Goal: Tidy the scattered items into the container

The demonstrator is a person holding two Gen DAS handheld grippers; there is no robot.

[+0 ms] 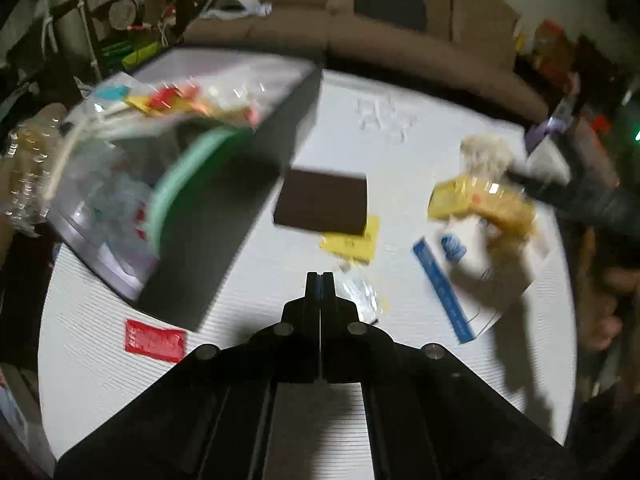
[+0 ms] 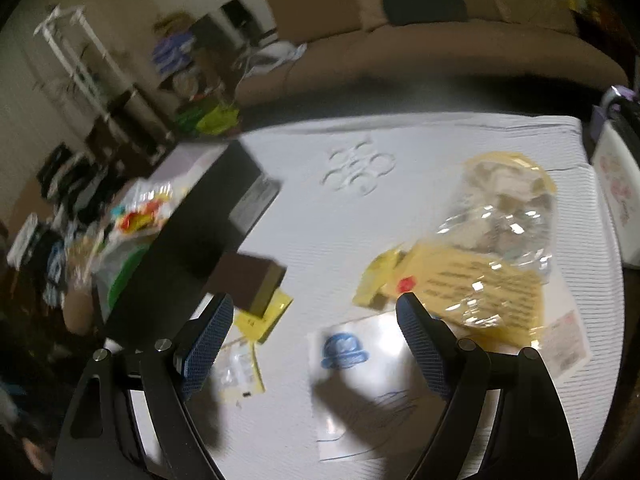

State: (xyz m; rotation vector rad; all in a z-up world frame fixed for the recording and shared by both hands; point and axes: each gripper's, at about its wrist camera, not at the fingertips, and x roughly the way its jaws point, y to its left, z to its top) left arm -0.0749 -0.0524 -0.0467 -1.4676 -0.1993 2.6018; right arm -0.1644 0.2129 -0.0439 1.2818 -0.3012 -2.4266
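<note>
A dark open box (image 1: 224,216) (image 2: 188,240) sits at the table's left, holding bags of colourful items (image 1: 168,100) and a green plate (image 1: 180,172). My left gripper (image 1: 320,280) is shut and empty above the table's near middle, pointing at a brown box (image 1: 324,204) (image 2: 248,280) lying on a yellow packet (image 1: 354,240) (image 2: 264,316). My right gripper (image 2: 316,312) is open and empty, hovering over a white sheet with a blue logo (image 2: 352,364) (image 1: 472,268). A clear bag with a yellow label (image 2: 488,264) (image 1: 480,200) lies on that sheet's far side.
A red packet (image 1: 156,340) lies near the box's front corner. A small clear packet (image 1: 360,296) (image 2: 240,372) lies by the left fingertips. Clear plastic rings (image 2: 360,168) (image 1: 384,116) lie at the far middle. The white table (image 1: 280,420) ends at a brown sofa (image 2: 400,52).
</note>
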